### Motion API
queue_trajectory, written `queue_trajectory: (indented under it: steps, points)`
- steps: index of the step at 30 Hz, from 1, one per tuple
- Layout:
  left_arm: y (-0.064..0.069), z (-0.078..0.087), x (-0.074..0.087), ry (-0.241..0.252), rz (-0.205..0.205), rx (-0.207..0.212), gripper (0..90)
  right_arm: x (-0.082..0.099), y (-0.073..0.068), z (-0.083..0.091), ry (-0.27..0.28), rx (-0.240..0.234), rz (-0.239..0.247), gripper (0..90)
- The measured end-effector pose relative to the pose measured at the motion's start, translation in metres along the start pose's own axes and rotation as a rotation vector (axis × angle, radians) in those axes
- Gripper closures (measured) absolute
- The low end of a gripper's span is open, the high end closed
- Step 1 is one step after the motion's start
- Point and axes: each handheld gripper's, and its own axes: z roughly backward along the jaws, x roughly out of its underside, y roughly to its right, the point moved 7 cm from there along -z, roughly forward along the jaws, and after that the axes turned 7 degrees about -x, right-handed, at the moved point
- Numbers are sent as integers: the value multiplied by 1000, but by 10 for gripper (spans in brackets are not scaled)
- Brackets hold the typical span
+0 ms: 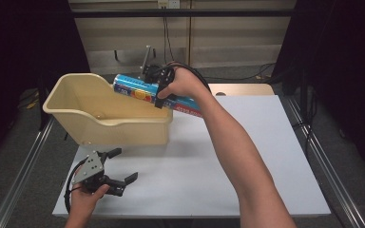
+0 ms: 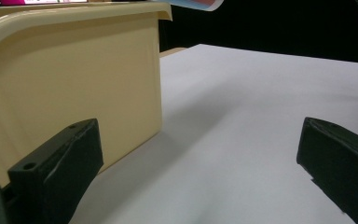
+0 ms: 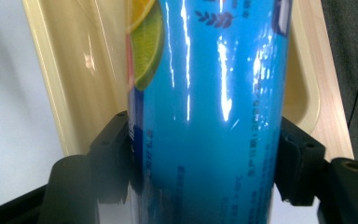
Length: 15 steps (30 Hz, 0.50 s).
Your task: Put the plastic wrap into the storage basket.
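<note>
Item: blue tube (image 1: 145,91), which I am clamping in my right gripper (image 1: 163,90) over the beige bin's (image 1: 76,97) rim (tilted). Left gripper (image 1: 119,166): I am resting it on the table (image 1: 218,156), jaws apart, gripping nothing.

The right tongs (image 1: 163,90) sit mostly behind the hand (image 1: 183,84), and the tube's (image 3: 205,116) small print is unreadable.
</note>
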Motion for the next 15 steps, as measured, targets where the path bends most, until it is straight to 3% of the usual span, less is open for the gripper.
queue_trajectory:
  steps: [15]
  points:
    - [0,0,0,-2,-2,2,1,-7,-2,-6,-14,11,34,324]
